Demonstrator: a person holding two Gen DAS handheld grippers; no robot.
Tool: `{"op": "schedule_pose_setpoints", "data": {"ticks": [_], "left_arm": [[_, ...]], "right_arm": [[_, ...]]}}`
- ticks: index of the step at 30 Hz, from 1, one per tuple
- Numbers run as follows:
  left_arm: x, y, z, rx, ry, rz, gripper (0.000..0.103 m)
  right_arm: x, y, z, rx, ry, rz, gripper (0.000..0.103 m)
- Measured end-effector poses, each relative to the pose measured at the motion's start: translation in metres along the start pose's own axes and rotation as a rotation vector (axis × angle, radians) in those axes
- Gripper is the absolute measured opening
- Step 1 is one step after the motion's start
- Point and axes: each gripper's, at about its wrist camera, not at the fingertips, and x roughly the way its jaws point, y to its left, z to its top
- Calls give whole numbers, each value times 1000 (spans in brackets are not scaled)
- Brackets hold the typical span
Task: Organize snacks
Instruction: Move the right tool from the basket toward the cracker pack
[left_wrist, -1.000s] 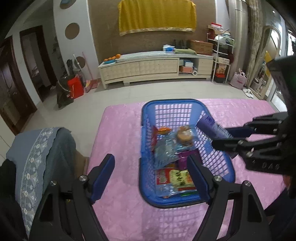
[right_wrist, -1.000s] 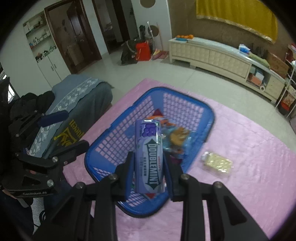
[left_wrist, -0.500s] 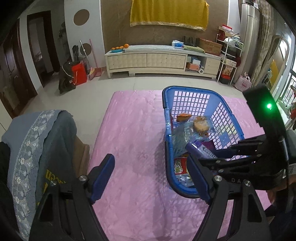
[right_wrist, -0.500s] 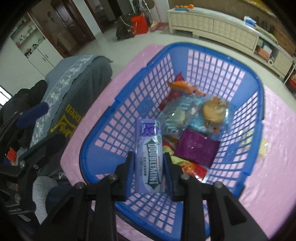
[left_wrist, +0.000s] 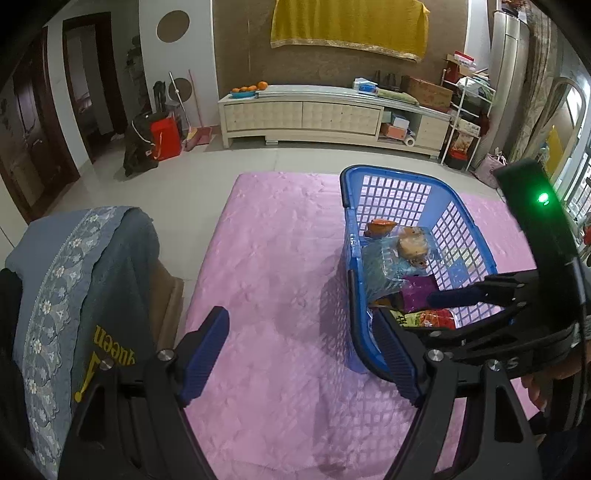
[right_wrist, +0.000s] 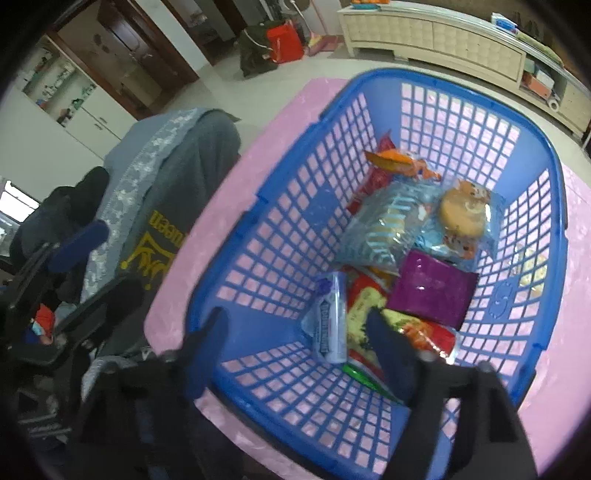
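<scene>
Two grippers, left (left_wrist: 303, 354) and right (right_wrist: 299, 343), fingers spread, empty; one gum pack (right_wrist: 330, 321) in one basket (right_wrist: 550, 177).

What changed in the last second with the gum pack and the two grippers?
The right gripper moved down into the blue basket, opened and let go of the gum pack, which now lies among the snacks in the basket. The left gripper drifted left, away from the basket. It stayed open and empty, and the other snacks kept their places.

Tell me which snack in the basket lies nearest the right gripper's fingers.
The Doublemint gum pack, a slim pale-purple stick lying just ahead of the open right gripper, nearer than the purple packet or the cookie pack.
</scene>
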Motion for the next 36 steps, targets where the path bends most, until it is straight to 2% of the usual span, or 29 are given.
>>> {"op": "schedule_pose_setpoints", "data": {"ticks": [6,13,20,30,33,36], "left_arm": [[-8,-9,0,9,-7,-2,78],[-18,-27,9,21,-29,-23,78],[-28,-59,19,84,-52,-24,78],[-26,-105,36,144,-33,-65,81],[-26,-115,42,142,-37,-43,81],[-24,-127,52,150,-24,-79,81]], "right_arm": [[-23,-7,-3,1,-34,-8,86],[-60,-21,-13,-11,-93,-56,86],[-96,-41,-22,-10,-144,-96,86],[-141,-74,-25,29,-181,-132,86],[-154,-87,-25,41,-200,-147,86],[-162,-98,-26,53,-213,-158,87]]}}
